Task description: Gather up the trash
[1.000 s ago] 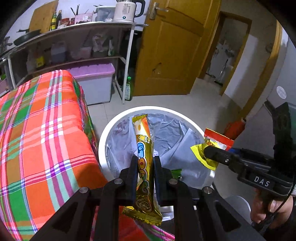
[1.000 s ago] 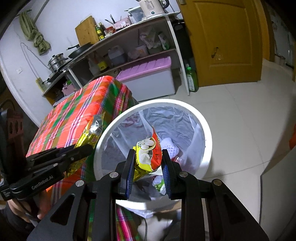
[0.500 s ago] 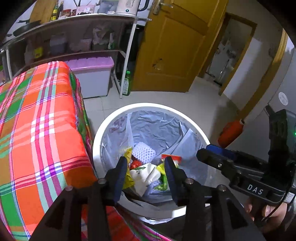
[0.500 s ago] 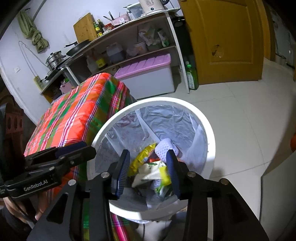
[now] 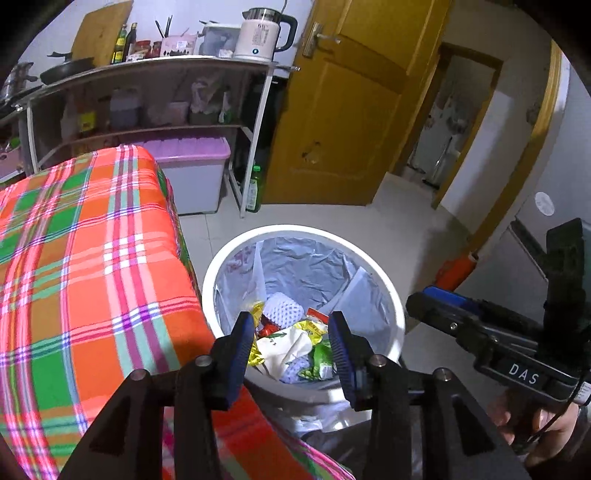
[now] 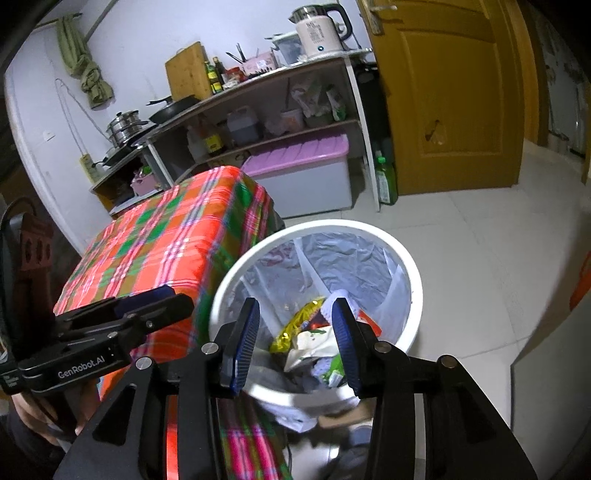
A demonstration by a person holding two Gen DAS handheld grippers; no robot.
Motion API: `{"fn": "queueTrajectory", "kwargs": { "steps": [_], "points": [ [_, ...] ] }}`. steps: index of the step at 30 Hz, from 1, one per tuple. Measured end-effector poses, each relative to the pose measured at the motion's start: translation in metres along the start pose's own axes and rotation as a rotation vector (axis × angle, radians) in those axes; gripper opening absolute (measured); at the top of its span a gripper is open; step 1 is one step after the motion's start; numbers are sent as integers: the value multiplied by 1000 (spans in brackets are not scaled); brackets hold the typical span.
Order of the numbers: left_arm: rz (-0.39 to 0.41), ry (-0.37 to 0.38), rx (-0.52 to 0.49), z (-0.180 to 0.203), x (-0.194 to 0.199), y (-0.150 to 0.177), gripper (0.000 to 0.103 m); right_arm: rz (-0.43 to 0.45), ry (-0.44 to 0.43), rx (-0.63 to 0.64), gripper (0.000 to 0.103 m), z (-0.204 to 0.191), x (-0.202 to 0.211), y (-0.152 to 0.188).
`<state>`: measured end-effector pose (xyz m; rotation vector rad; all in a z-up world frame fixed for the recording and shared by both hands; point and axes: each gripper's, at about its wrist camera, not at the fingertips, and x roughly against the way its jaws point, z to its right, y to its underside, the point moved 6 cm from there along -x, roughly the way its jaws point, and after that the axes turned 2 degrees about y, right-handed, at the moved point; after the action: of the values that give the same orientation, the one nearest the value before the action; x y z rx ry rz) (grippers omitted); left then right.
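A white round trash bin (image 5: 395, 321) with a grey liner stands on the floor beside the table; it also shows in the right wrist view (image 6: 415, 295). Snack wrappers (image 5: 291, 339) lie piled inside it, also seen in the right wrist view (image 6: 314, 339). My left gripper (image 5: 291, 349) is open and empty above the bin's near rim. My right gripper (image 6: 295, 343) is open and empty above the same bin. The right gripper shows from the side in the left wrist view (image 5: 443, 314), and the left gripper in the right wrist view (image 6: 147, 306).
A table with an orange plaid cloth (image 5: 81, 266) stands left of the bin. Behind are a shelf unit (image 5: 147, 110) with a kettle (image 5: 262, 35), a purple-lidded box (image 5: 192, 173), a green bottle (image 5: 254, 188) and a yellow door (image 5: 343, 110). An orange object (image 5: 456, 271) lies on the floor at right.
Both grippers opened and dropped their wrappers into the bin: the long orange wrapper from the left, the yellow-red packet from the right. Both grippers then drew back and rose a little.
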<state>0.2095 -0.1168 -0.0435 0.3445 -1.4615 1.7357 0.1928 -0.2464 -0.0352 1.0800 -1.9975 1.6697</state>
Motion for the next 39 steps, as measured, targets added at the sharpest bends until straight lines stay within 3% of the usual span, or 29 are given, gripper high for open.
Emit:
{"fn": "queueTrajectory", "kwargs": {
  "steps": [18, 29, 39],
  "points": [
    [138, -82, -52, 20, 96, 30, 41, 103, 20, 133, 42, -53, 74, 23],
    [169, -113, -60, 25, 128, 54, 41, 113, 34, 178, 42, -69, 101, 50],
    [157, -119, -65, 28, 132, 69, 41, 102, 41, 170, 42, -65, 103, 61]
  ]
}}
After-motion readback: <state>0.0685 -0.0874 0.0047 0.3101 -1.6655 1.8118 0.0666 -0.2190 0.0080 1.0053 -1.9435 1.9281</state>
